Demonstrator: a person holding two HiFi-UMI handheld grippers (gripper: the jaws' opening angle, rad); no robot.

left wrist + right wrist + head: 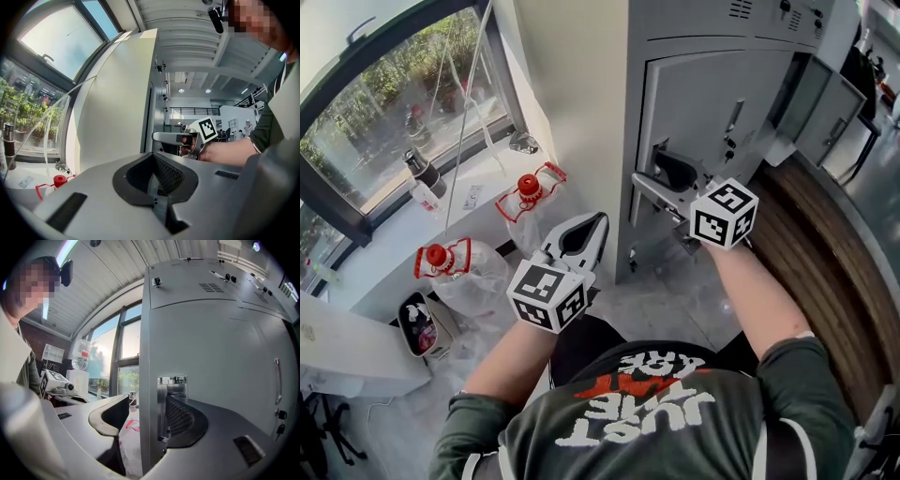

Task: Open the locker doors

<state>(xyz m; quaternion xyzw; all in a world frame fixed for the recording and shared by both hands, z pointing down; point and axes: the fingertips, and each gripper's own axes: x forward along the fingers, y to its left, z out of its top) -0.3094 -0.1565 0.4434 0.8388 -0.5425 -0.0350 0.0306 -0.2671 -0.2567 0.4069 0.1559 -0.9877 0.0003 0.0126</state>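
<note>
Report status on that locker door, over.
Left claw shut, empty. Right claw open, astride left edge of locker door at latch recess. Door not swung out yet. Water jugs off left, apart from door.

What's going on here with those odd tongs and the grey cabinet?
A person stands at a tall grey metal locker with a two-jaw gripper in each hand. The right gripper has its jaws open and straddles the locker's corner edge, with one jaw at the door's recessed metal latch plate. The door looks shut and nothing is gripped yet. The left gripper is held off to the side, its jaws shut and empty.
</note>
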